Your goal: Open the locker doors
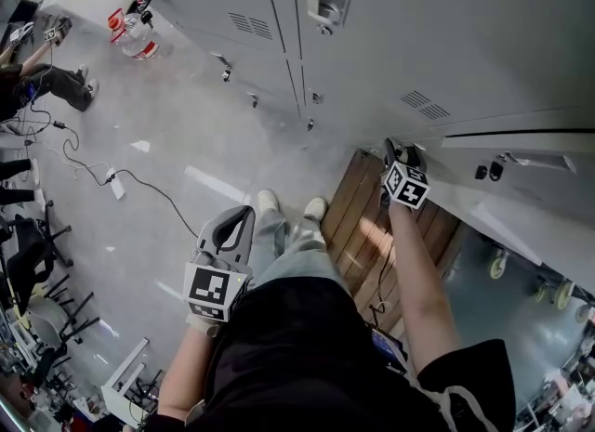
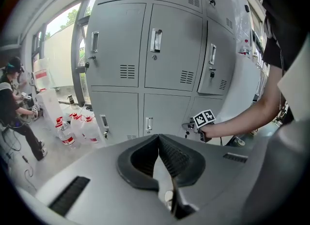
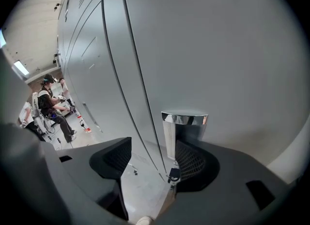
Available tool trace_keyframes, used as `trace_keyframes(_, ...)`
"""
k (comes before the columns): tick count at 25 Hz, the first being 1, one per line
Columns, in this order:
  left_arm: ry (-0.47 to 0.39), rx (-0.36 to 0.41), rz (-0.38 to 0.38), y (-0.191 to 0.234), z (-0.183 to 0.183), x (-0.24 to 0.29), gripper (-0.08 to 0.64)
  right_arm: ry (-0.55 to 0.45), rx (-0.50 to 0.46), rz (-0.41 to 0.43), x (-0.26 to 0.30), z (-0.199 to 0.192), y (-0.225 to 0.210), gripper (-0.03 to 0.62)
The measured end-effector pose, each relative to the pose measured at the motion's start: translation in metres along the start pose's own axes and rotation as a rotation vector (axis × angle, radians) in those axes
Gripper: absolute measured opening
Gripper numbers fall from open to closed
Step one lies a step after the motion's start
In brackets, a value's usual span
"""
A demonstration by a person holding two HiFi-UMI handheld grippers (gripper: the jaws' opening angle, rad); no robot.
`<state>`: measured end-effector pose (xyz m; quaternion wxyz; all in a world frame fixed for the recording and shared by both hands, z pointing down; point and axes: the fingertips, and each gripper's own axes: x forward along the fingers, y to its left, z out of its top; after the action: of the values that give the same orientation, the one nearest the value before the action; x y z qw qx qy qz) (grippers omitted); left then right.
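Grey locker doors [image 1: 437,31] fill the top of the head view and stand in rows in the left gripper view [image 2: 169,50]. My right gripper [image 1: 395,153] reaches down to a low locker door [image 1: 521,189] at the right. In its own view the right gripper [image 3: 154,151] is open. A chrome recessed handle [image 3: 184,132] sits just ahead of its right pad [image 3: 191,161], not pinched, and a small key [image 3: 173,174] hangs below. My left gripper [image 1: 240,221] hangs low by my left leg; its jaws [image 2: 159,142] are shut on nothing.
Water bottles [image 1: 138,38] stand on the floor by the lockers at the left. A cable with a plug strip [image 1: 116,182] crosses the floor. A person [image 1: 37,77] sits at the far left. A wooden board [image 1: 386,226] lies under my right arm, and castors [image 1: 497,263] show at the right.
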<state>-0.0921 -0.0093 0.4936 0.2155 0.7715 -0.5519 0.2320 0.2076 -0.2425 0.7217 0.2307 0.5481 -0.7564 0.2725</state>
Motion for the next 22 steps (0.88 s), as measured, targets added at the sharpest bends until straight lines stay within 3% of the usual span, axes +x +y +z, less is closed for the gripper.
trace_keyframes(9,-0.003,-0.012,0.001,0.011,-0.002,-0.003,0.02,-0.003,0.062,-0.064,0.0,0.002,-0.002,0.291)
trace_keyframes(22,-0.018,0.012,-0.056,0.019,-0.003,-0.008,0.02,0.025,0.089,-0.17,-0.032,-0.03,0.001,0.219)
